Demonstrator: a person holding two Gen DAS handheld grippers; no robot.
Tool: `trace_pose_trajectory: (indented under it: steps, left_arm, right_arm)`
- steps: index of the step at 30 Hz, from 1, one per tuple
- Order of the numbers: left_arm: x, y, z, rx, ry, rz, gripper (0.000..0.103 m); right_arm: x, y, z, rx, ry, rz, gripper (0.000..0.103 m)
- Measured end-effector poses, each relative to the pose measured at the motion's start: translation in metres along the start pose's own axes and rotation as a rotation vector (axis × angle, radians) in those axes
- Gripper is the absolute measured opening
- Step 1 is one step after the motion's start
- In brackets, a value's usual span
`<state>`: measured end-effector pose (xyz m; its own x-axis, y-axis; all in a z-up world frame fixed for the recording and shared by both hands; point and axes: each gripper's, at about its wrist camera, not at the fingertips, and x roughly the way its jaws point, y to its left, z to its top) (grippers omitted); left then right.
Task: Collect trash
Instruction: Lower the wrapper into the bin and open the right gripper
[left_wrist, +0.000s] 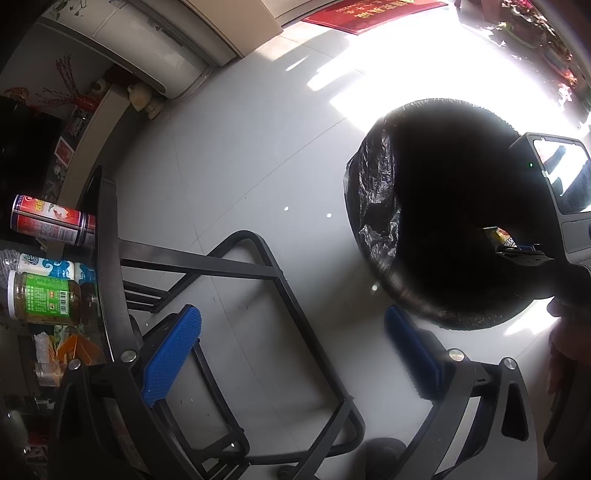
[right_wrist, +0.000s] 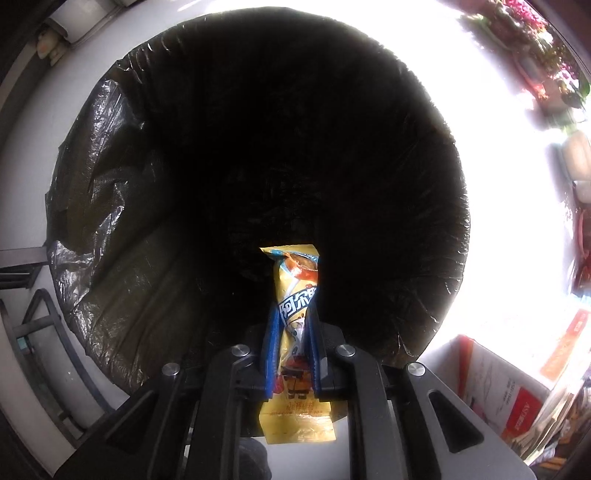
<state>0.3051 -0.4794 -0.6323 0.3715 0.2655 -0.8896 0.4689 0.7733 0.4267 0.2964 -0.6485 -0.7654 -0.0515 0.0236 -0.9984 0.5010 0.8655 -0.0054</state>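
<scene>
My right gripper (right_wrist: 291, 314) is shut on a yellow snack wrapper (right_wrist: 295, 295) and holds it over the mouth of a round bin lined with a black bag (right_wrist: 110, 221). The inside of the bin is dark. In the left wrist view the same bin (left_wrist: 373, 192) stands on the floor to the right, with the right gripper (left_wrist: 517, 247) and the wrapper (left_wrist: 496, 235) above its near right rim. My left gripper (left_wrist: 295, 354) is open and empty, above the floor beside a table edge.
A glass table (left_wrist: 92, 221) at the left holds a red can (left_wrist: 51, 220), a green-labelled jar (left_wrist: 44, 298), a plastic bottle (left_wrist: 48, 266) and scraps. A black metal frame (left_wrist: 258, 273) stands below the left gripper. A cardboard box (right_wrist: 498, 384) sits right of the bin.
</scene>
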Motion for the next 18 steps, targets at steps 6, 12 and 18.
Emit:
trace_pose_trajectory:
  steps: [6,12,18]
  left_arm:
    - [0.002,0.003,0.000,-0.005,0.004,-0.003,0.097]
    - [0.005,0.006,0.000,-0.006,0.004,-0.003,0.097]
    - [0.006,0.011,0.000,-0.011,0.000,-0.006,0.097]
  right_arm:
    - [0.003,0.010,-0.008,0.000,0.005,-0.012,0.015]
    - [0.010,0.007,-0.006,0.002,0.010,-0.027,0.015]
    - [0.012,0.011,-0.007,0.016,0.002,-0.042,0.015]
